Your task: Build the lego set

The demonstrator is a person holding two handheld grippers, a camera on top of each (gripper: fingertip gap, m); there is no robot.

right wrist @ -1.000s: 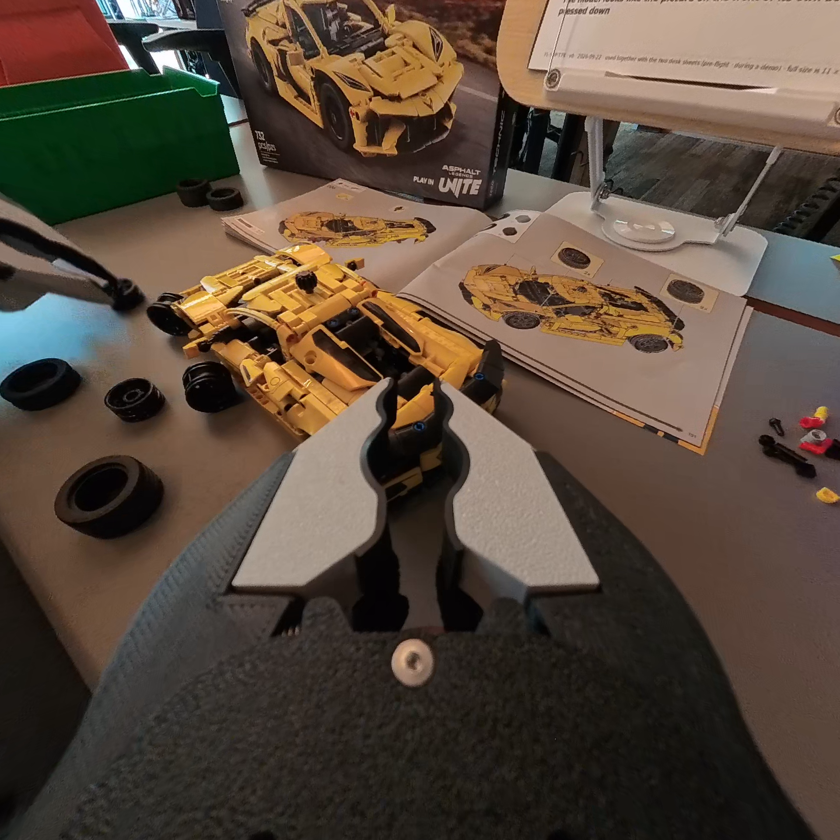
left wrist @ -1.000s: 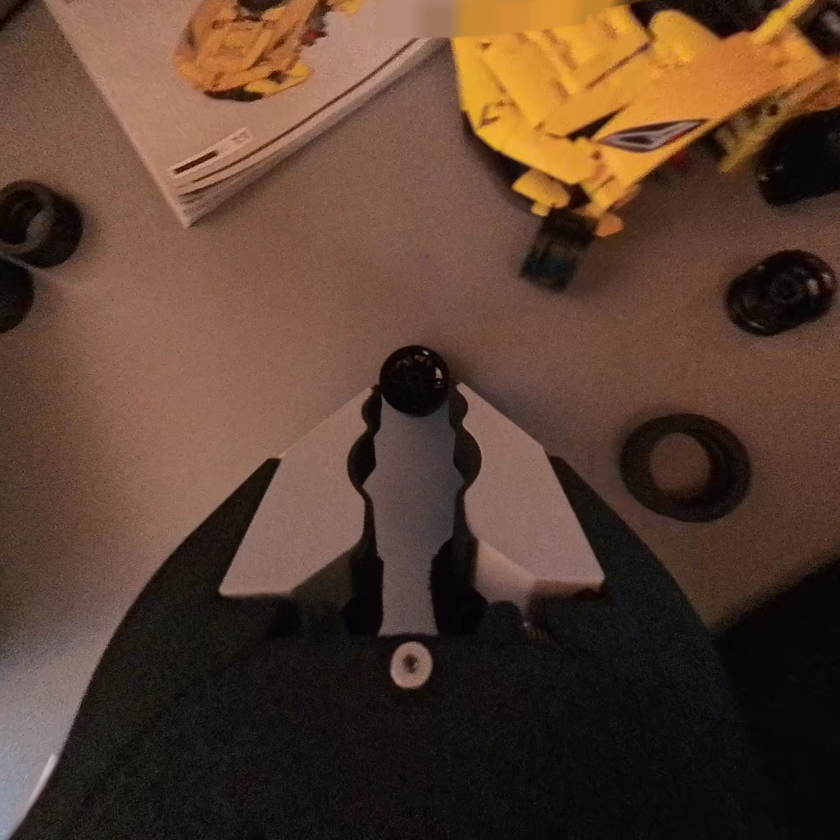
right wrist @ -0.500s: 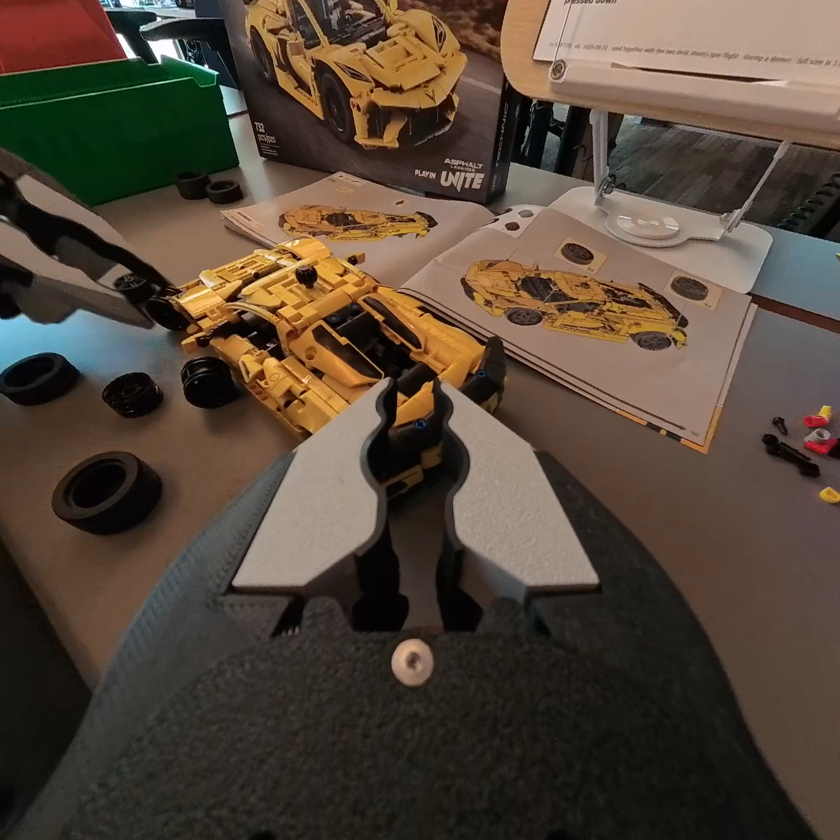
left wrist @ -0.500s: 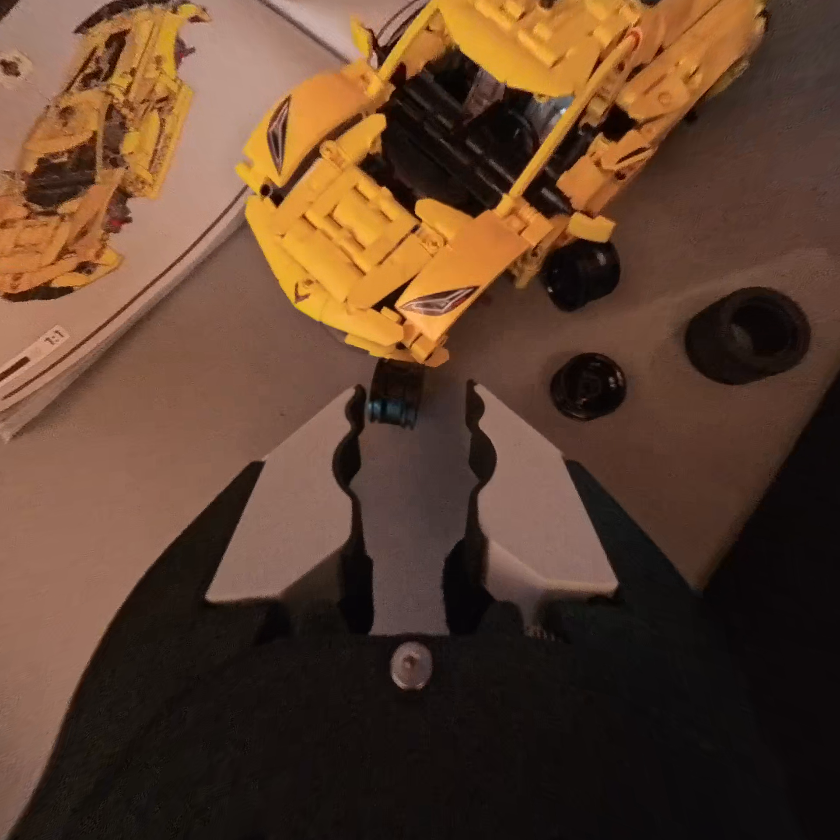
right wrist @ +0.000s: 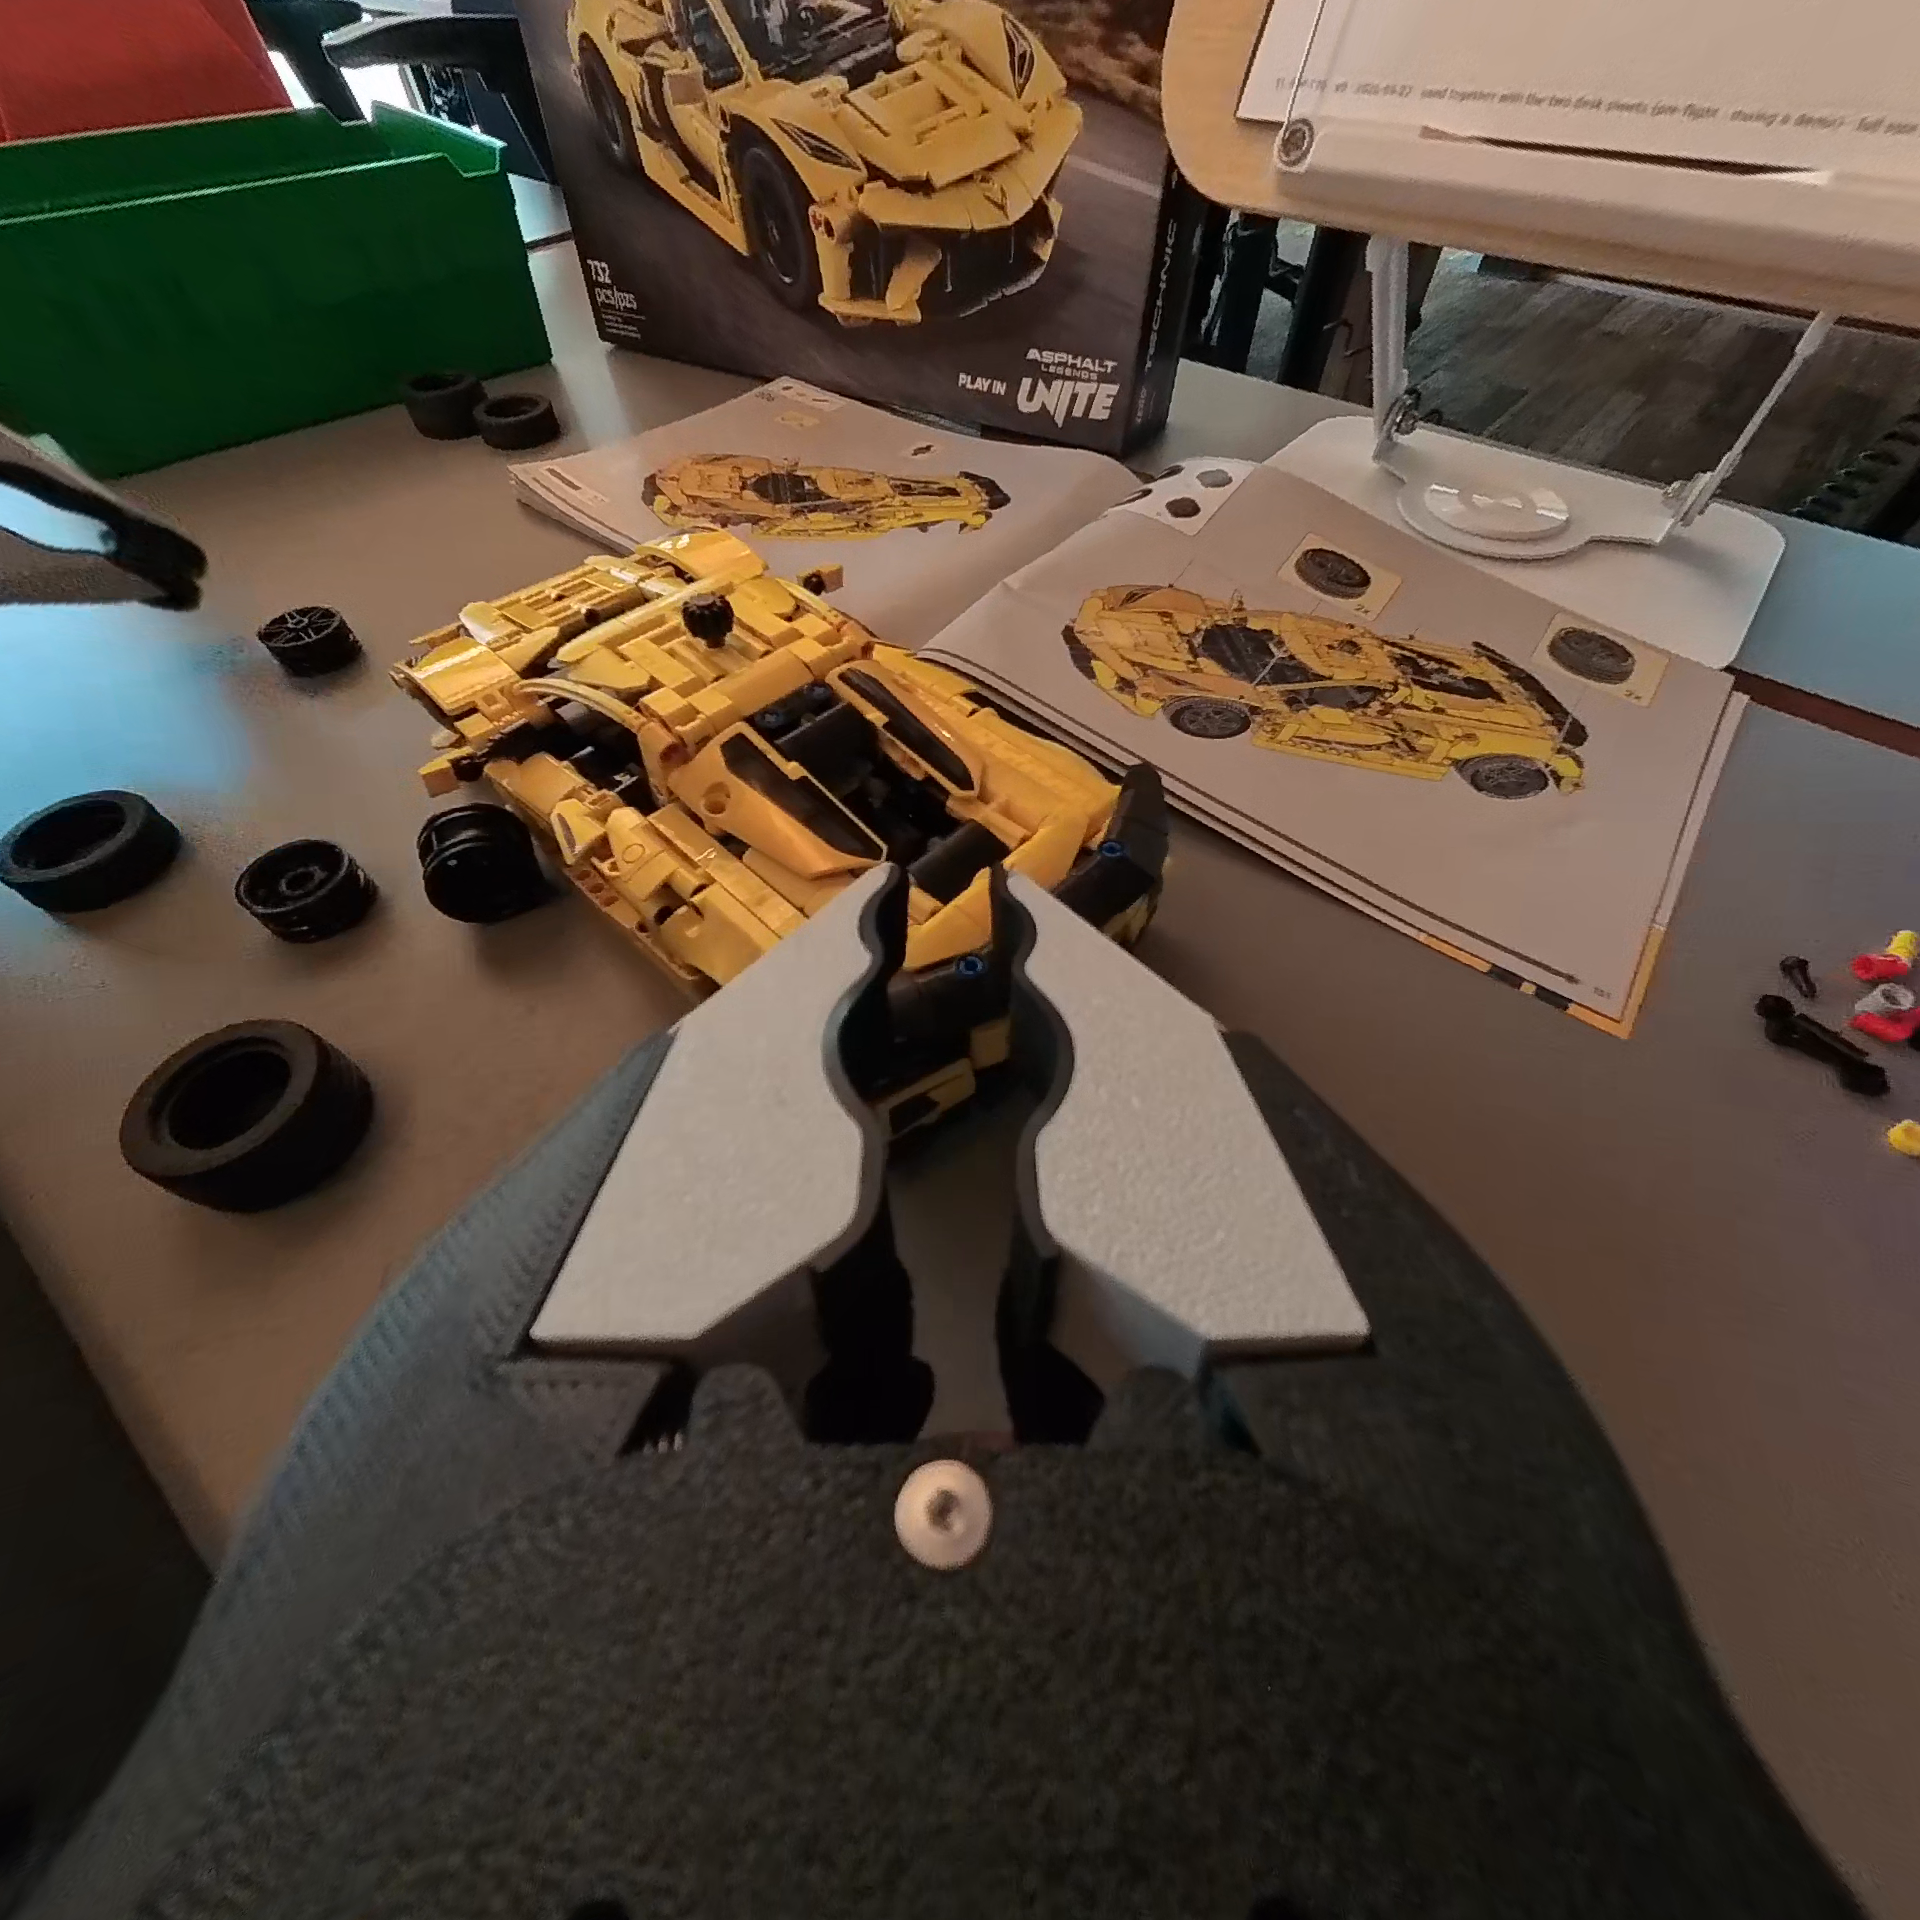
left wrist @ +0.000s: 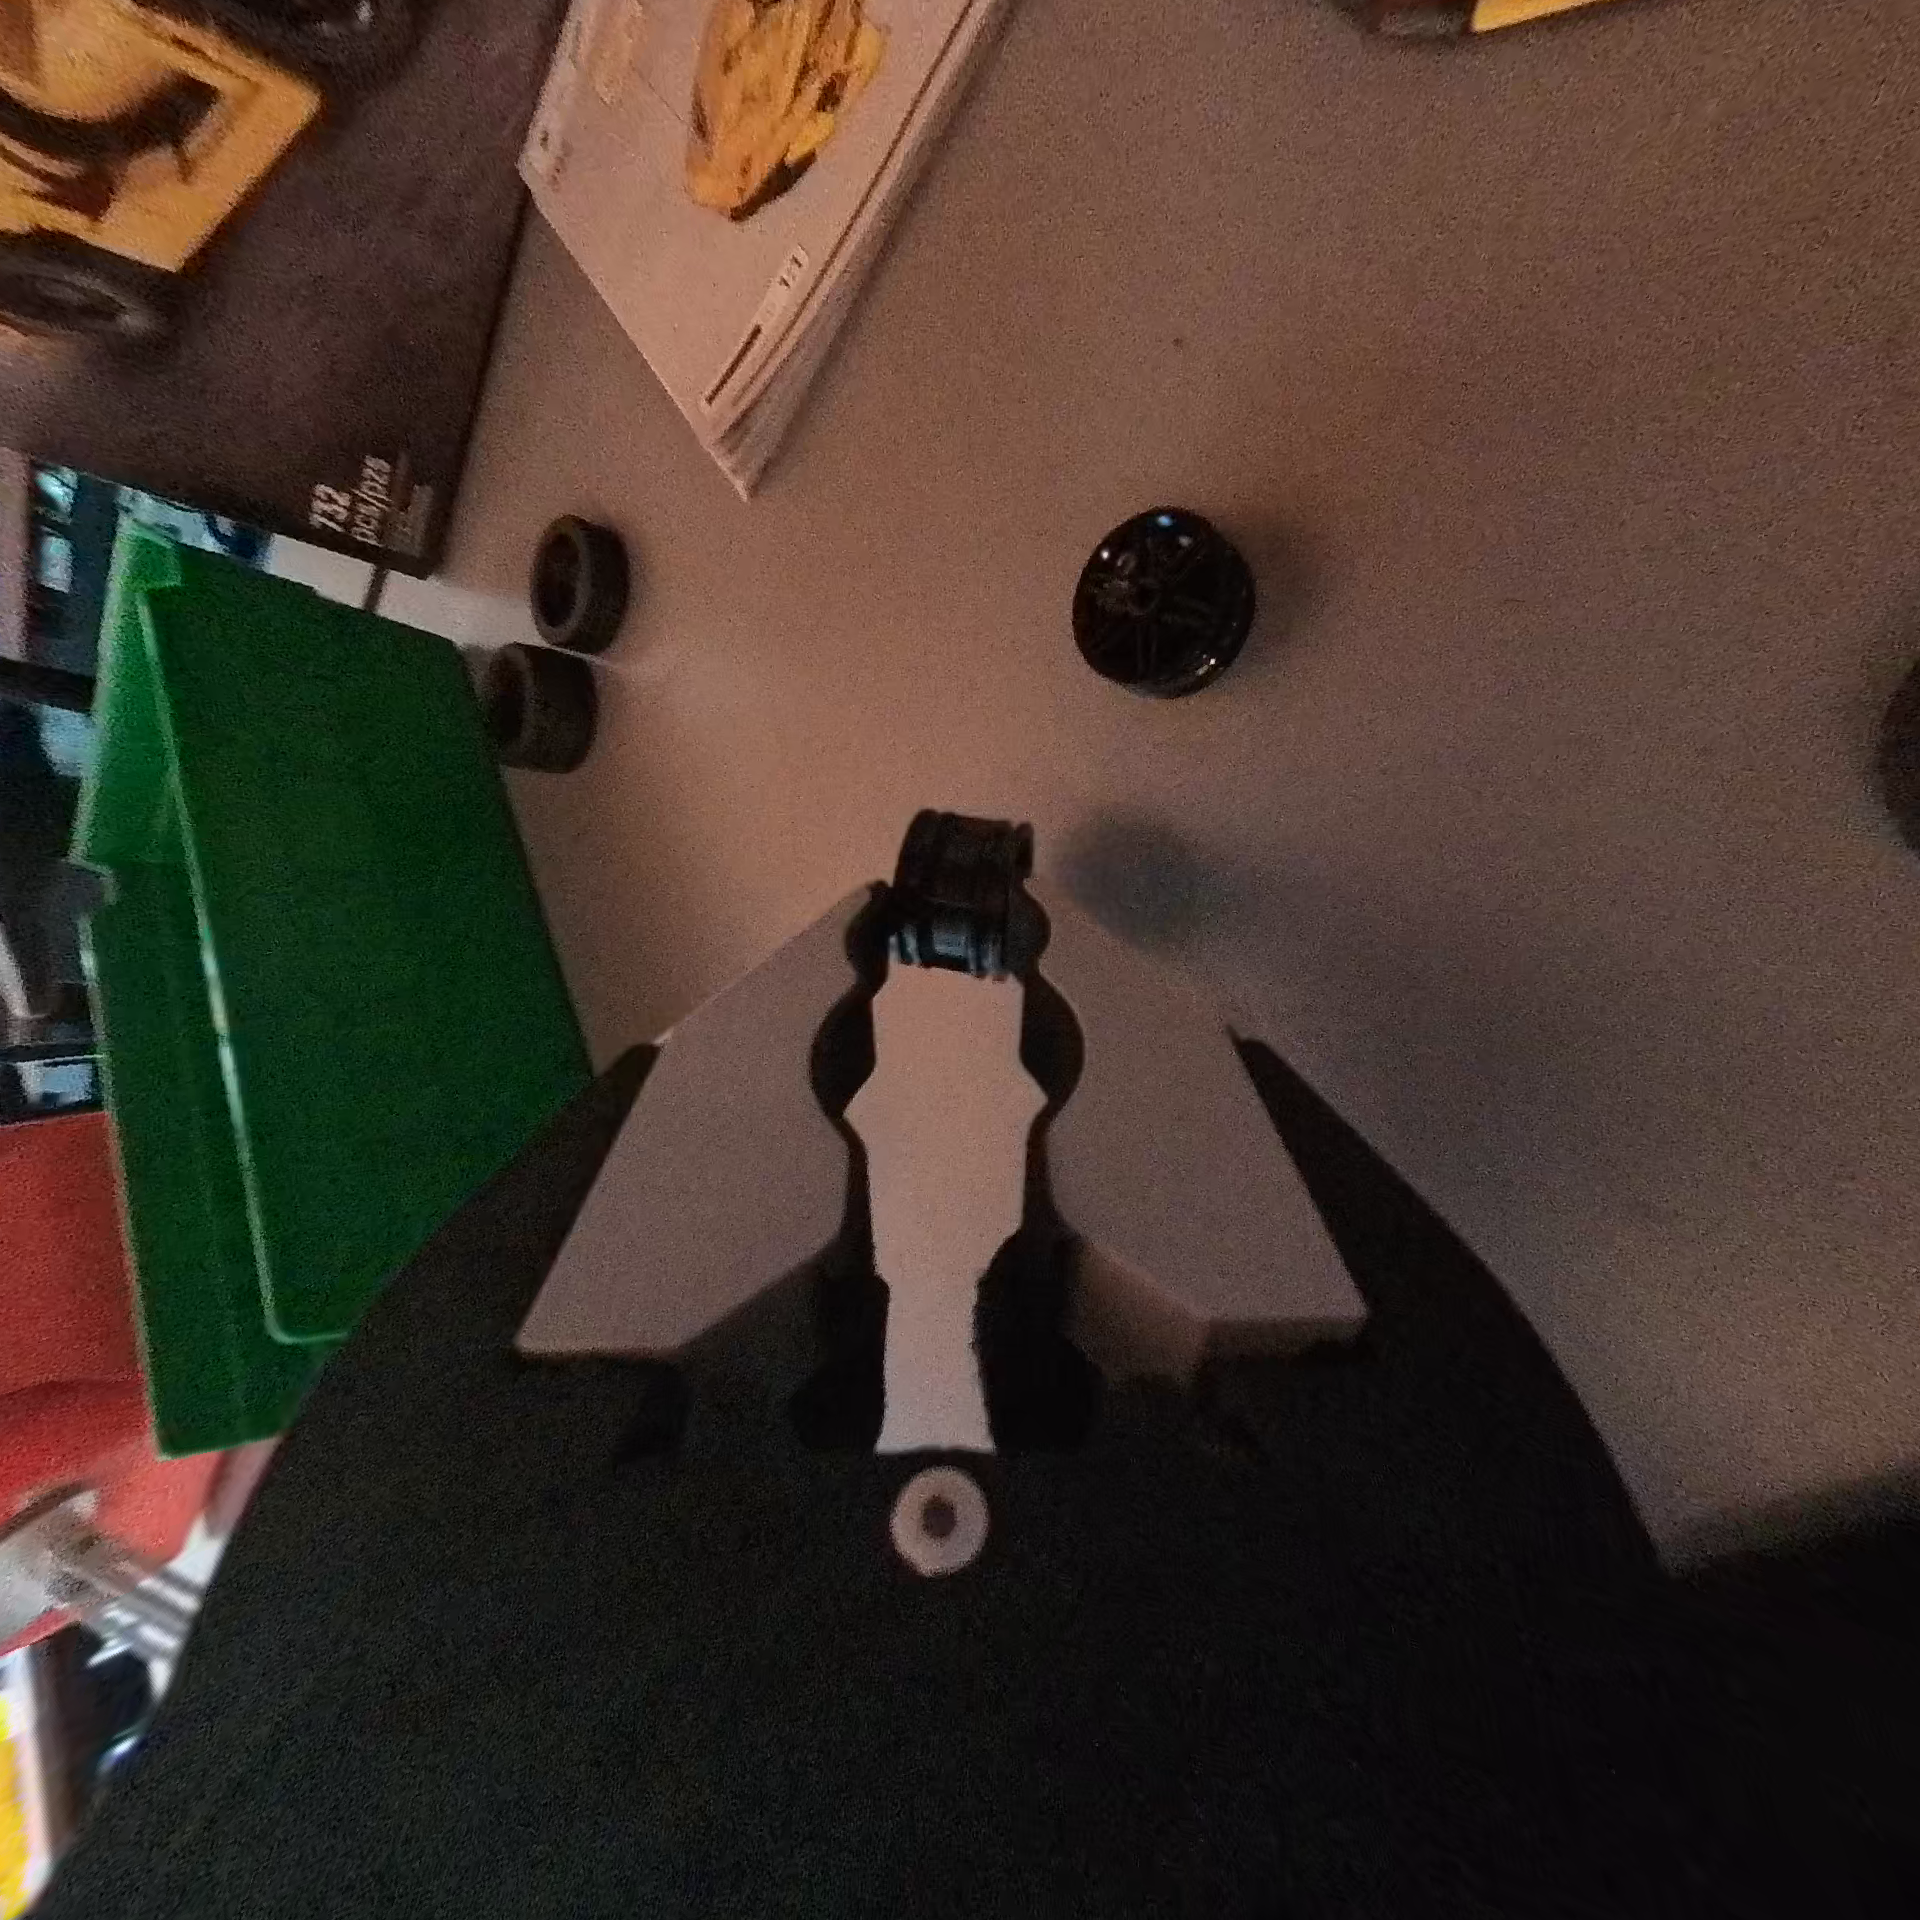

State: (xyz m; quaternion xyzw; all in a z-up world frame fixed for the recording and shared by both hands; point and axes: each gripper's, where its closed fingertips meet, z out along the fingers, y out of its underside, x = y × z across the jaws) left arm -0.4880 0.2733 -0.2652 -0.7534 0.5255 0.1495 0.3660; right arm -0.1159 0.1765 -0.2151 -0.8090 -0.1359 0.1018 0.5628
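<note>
The yellow lego car point(right wrist: 727, 769) stands on the grey table point(right wrist: 1455, 1195). My right gripper point(right wrist: 945, 904) is shut on the car's rear end. My left gripper point(left wrist: 956, 925) is shut on a small black wheel hub point(left wrist: 961, 878) with a blue end, held just above the table. In the right wrist view the left gripper point(right wrist: 156, 566) is at the far left, off the car's nose. A black spoked rim point(left wrist: 1162, 601) lies loose on the table beyond it, and it also shows in the right wrist view point(right wrist: 309, 636).
Loose tyres point(right wrist: 88, 847) point(right wrist: 244, 1112) and rims point(right wrist: 304, 888) point(right wrist: 478, 862) lie left of the car. Two tyres point(left wrist: 577, 597) sit by the green bin point(left wrist: 312, 935). Instruction booklets point(right wrist: 1351, 727), the set's box point(right wrist: 862, 187), a white stand point(right wrist: 1507, 509) and small parts point(right wrist: 1860, 1008) are behind and right. There is about 40 centimeters between the tips of the two grippers. The black spoked rim point(left wrist: 1162, 601) is about 5 centimeters from my left fingertips and 35 centimeters from my right. Seen from the right wrist view point(right wrist: 293, 628) as well.
My left gripper swung from the car's nose out left towards the green bin, still holding the black hub. The spoked rim now lies apart from the car. The right gripper has not moved.
</note>
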